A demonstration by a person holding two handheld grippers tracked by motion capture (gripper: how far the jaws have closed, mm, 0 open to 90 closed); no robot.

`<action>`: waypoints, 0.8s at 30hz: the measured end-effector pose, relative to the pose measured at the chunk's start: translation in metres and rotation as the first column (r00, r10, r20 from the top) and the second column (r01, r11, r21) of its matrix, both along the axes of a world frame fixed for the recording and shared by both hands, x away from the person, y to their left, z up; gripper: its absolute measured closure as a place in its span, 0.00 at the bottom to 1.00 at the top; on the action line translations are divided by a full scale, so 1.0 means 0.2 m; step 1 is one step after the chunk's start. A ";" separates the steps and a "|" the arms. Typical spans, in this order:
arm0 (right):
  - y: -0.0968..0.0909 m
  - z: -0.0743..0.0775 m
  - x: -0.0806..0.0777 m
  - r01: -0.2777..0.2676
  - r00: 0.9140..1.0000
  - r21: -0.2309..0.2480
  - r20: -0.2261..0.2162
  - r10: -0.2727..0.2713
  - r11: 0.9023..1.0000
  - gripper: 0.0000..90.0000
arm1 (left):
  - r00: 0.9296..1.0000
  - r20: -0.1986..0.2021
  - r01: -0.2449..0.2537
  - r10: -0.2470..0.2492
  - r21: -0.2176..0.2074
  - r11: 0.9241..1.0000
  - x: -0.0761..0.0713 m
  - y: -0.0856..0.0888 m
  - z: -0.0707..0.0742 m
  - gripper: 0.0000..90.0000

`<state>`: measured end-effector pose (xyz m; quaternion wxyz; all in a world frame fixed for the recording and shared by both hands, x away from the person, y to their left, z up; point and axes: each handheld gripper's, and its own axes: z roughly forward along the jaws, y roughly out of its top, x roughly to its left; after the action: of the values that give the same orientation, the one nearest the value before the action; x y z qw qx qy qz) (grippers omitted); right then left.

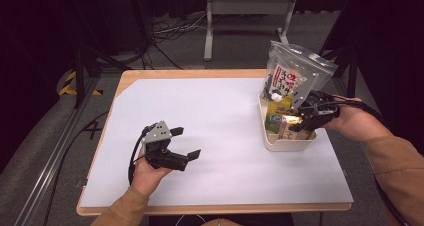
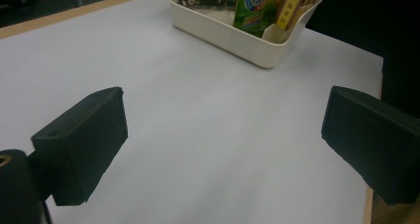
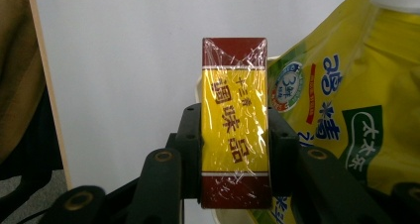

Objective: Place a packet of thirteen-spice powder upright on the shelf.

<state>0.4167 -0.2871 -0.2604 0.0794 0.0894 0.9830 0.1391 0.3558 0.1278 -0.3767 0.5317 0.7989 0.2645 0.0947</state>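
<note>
From the high view, the bench (image 1: 210,136) carries a white sheet, and a cream bin (image 1: 287,143) stands near its right edge. A clear bag (image 1: 290,76) with dark contents rises tall from the bin's far end, with a yellow pouch (image 1: 280,106) in front of it. The right tool (image 1: 305,118) reaches into the bin from the right, the hand (image 1: 350,121) behind it with the forearm coming in from the lower right. The left tool (image 1: 186,143) hovers over the sheet, well apart from the bin, its jaws spread with nothing between them, pointing right; the left hand (image 1: 147,173) grips it from below.

The left gripper view looks across the bare sheet between its two wide-set jaws; the bin (image 2: 247,40) lies beyond, holding a green-labelled pack (image 2: 255,6).

The right gripper view gives what the others cannot: a box (image 3: 235,135), yellow with dark red ends and wrapped in film, stands upright, clamped between the right tool's (image 3: 235,149) jaws on both long sides. The yellow pouch (image 3: 341,115) with its white cap sits just beside it on the right
</note>
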 end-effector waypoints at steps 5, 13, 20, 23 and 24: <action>0.02 -0.02 0.00 -0.017 1.000 -0.015 0.001 0.017 1.000 0.74 | 1.000 0.005 0.002 -0.002 0.000 1.000 0.00 0.00 0.00 0.05; 0.02 -0.08 0.00 -0.020 1.000 -0.047 -0.001 0.020 0.999 0.73 | 1.000 0.004 -0.002 0.002 -0.007 1.000 0.00 0.01 0.00 0.05; 0.03 -0.17 0.01 -0.018 1.000 -0.109 -0.008 0.018 0.994 0.71 | 1.000 0.002 0.001 -0.001 0.000 1.000 0.00 0.00 0.00 0.05; 0.02 -0.18 0.01 -0.013 1.000 -0.108 -0.010 0.012 0.994 0.70 | 1.000 -0.003 0.002 -0.002 -0.002 1.000 0.00 0.00 0.00 0.05; 0.02 -0.18 0.01 -0.012 1.000 -0.110 -0.009 0.012 0.994 0.70 | 1.000 0.001 0.001 -0.001 -0.003 1.000 0.00 0.00 0.00 0.05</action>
<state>0.4183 -0.2827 -0.2973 0.0793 0.0795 0.9900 0.0850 0.3566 0.1285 -0.3772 0.5330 0.7983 0.2641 0.0943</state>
